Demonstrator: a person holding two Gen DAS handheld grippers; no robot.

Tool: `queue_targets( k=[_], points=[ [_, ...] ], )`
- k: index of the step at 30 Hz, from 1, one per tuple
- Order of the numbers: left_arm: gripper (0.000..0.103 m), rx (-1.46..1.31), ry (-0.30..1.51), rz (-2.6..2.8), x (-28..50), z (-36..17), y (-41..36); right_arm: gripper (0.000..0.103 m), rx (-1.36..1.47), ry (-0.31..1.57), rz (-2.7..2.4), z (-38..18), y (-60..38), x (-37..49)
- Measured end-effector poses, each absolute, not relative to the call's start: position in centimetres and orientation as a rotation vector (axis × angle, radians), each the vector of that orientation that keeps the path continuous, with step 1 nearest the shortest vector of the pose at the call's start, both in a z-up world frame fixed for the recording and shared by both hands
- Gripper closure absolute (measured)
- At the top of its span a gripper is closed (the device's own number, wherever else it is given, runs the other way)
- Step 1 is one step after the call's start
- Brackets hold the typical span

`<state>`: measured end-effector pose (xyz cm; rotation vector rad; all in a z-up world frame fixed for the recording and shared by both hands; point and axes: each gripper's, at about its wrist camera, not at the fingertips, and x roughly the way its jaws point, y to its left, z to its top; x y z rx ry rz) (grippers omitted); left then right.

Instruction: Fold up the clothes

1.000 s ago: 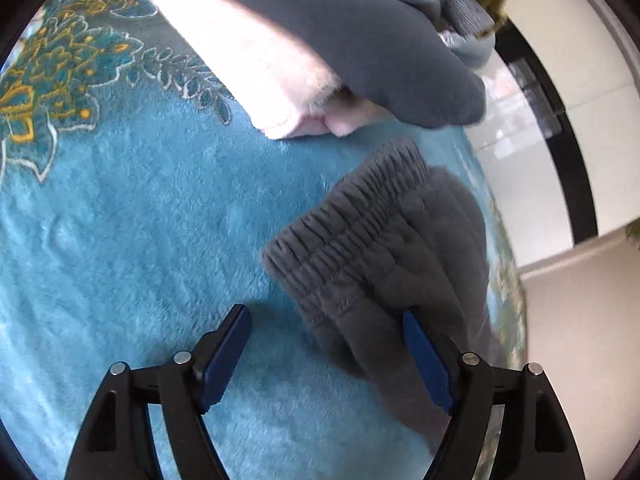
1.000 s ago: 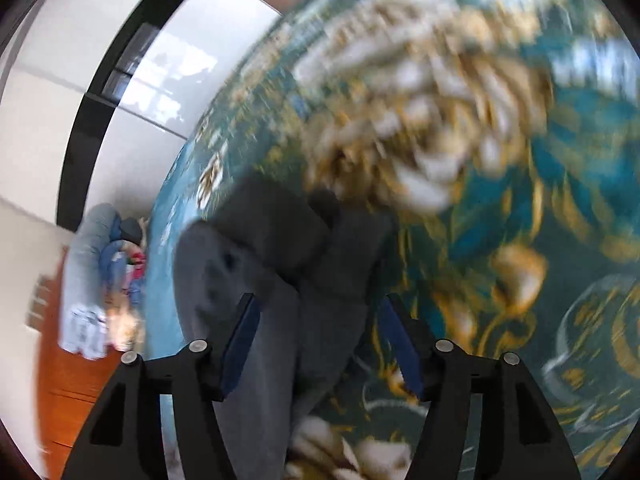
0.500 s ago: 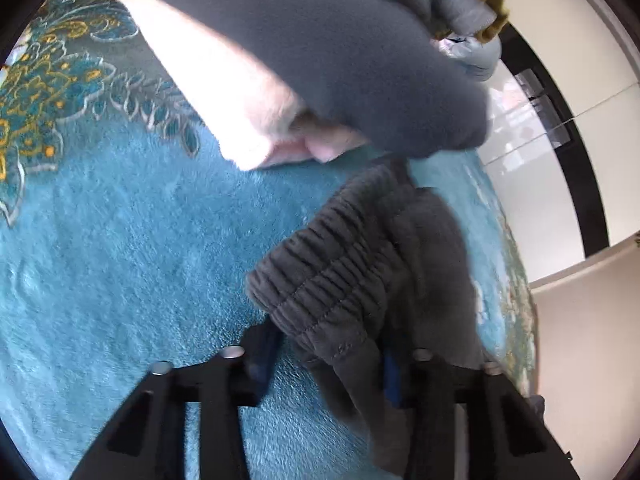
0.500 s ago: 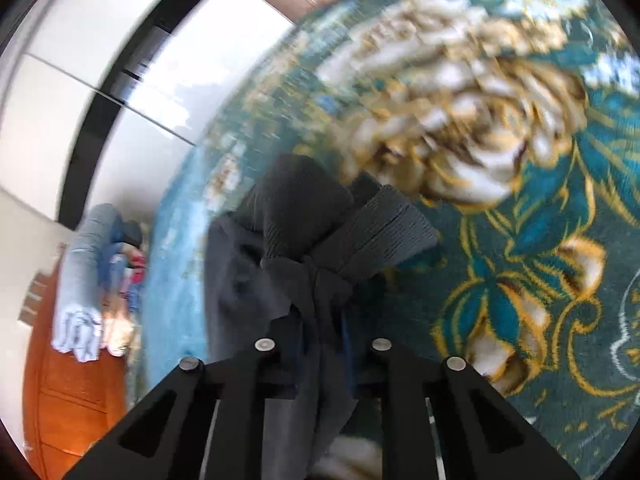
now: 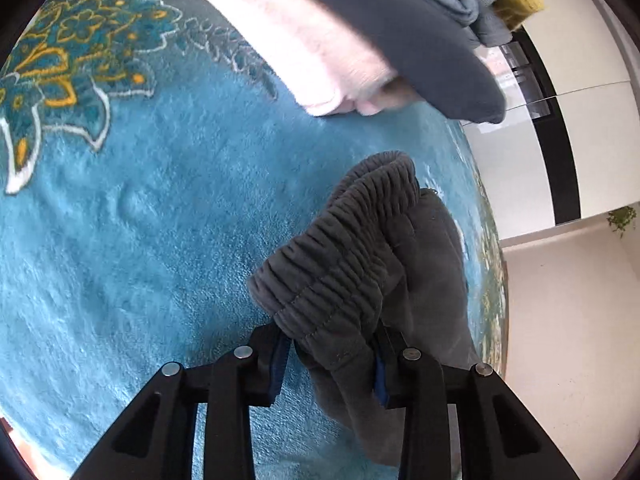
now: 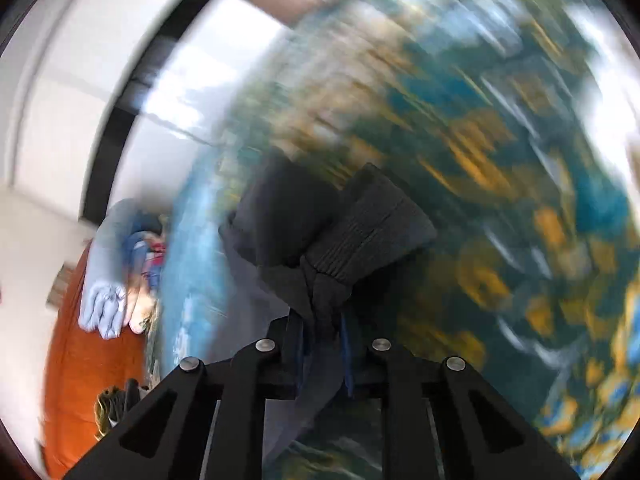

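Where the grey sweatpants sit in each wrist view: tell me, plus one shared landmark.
Left wrist: grey sweatpants, lower centre-right, waistband in the left gripper.
Right wrist: grey sweatpants, centre, bunched in the right gripper.
Shared landmark: teal floral blanket beneath.

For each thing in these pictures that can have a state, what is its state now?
Left claw: shut on the grey pants' waistband.
Right claw: shut on the grey pants' cuffs.
Grey pants: bunched, held at both ends.
Folded clothes: stacked on the blue blanket.

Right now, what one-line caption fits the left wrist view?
Left gripper clamps the elastic waistband of grey sweatpants over a teal blanket, beside a stack of folded clothes.
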<state>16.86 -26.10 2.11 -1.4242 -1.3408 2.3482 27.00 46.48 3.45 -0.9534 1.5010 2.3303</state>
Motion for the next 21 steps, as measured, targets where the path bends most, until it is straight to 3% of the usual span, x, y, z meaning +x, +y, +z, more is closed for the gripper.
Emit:
queue_targets(
  k=[4, 11, 14, 17, 21],
  points=[
    [0.061, -1.404, -1.278, 2.352, 17.4, 4.2, -26.3, 0.074, -0.885, 1.601, 2.312, 3.1, 47.1, 28.3],
    [0.053, -1.366, -1.209, 2.438, 19.9, 7.0, -29.1, 0.071, -0.786, 1.348, 2.370, 7.5, 47.2, 30.8],
    [0.051, -1.295, -1.198, 2.508, 20.1, 8.7, -31.2, 0.068, -0.755, 1.320, 2.383, 9.0, 47.3, 31.1],
    [0.043, -1.286, -1.138, 2.456, 17.9, 9.7, -27.4, 0.068, -0.867, 1.326, 2.446, 9.6, 45.0, 28.9],
    [0.043, -1.370, -1.024, 2.313, 13.5, 9.5, -20.2, 0.068, -1.033, 1.313, 2.463, 9.0, 40.2, 23.3]
  ],
)
